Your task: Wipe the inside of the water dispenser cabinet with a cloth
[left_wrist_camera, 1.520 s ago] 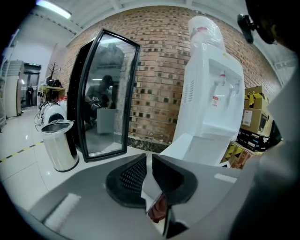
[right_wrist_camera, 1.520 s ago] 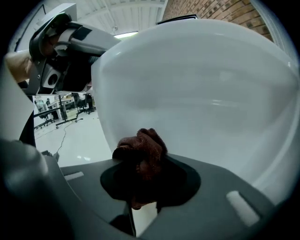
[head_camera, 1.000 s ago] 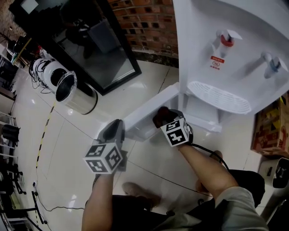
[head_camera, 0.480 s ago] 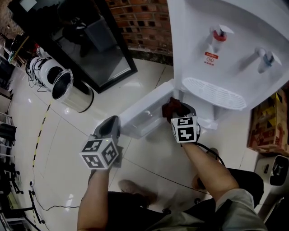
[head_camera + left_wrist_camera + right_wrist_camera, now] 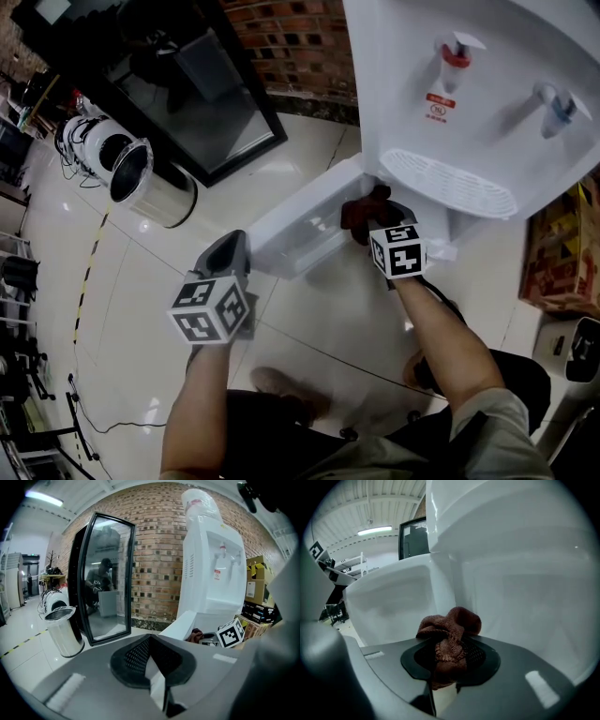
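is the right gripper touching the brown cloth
Touching. The right gripper view shows the crumpled reddish-brown knitted cloth pinched between the fingers of the right gripper.

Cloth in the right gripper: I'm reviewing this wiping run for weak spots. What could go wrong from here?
1. The cloth is a bunched wad pinched in the right gripper; dragged along the cabinet wall, it may pull out.
2. The open door is not held: the left gripper is shut on nothing, so a nudge may swing the door.
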The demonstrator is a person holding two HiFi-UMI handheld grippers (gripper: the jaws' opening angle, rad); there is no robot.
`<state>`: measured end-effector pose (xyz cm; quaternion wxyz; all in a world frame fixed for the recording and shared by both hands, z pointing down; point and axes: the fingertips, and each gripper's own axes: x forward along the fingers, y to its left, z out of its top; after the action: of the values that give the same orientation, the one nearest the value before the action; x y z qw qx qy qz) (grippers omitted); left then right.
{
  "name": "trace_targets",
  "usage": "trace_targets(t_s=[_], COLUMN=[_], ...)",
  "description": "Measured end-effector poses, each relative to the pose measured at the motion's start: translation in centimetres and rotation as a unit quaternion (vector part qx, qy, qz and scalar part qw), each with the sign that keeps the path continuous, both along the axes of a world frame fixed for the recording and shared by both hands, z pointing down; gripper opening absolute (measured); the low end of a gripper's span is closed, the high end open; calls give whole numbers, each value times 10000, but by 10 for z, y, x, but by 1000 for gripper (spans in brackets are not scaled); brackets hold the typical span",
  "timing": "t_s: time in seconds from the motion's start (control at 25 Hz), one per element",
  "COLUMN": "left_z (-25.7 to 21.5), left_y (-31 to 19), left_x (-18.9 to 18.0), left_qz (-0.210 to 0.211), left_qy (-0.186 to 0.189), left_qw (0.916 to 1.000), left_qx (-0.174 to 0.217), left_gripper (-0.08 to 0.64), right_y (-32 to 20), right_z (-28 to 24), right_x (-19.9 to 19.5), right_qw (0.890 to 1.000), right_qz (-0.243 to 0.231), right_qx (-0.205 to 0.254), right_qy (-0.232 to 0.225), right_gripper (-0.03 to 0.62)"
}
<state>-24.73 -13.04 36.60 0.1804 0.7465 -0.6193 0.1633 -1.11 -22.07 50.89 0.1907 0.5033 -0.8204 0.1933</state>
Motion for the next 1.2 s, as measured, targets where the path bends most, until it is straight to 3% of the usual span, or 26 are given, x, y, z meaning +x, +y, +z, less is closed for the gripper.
trace_targets(t_s=[0.2, 0.36, 0.48, 0.6, 0.8, 0.92, 1.2], left_z=[0, 1, 0, -1, -1, -1, -2], left_y=[3, 3, 1, 0, -1, -1, 1], left_x=[4, 5, 3, 1, 1, 1, 5], left_qz=[80, 114, 124, 126, 169, 165, 364], left_qy=[97, 124, 117, 134, 177, 180, 324], left_qw=[9999, 9999, 9999, 9998, 9997, 9997, 9987], left_qx=[23, 25, 30, 33, 51, 63, 124], left_gripper=[0, 0, 0, 0, 0, 0, 0], right_y=[-3, 12, 46, 95, 167, 185, 175], right_z=[2, -5, -11, -15, -21, -9, 30], right_x=[-2, -7, -50, -112, -186, -212, -251], right_qw=[9998, 9987, 9932, 9737, 9281, 9109, 8940], right_qz=[-176, -312, -1008, -2137, -3596, -4036, -4383], right_qx=[-44, 258, 513, 743, 967, 853, 752], right_qy=[111, 298, 278, 249, 8, 55, 550], right_gripper=[112, 112, 112, 114, 114, 114, 112])
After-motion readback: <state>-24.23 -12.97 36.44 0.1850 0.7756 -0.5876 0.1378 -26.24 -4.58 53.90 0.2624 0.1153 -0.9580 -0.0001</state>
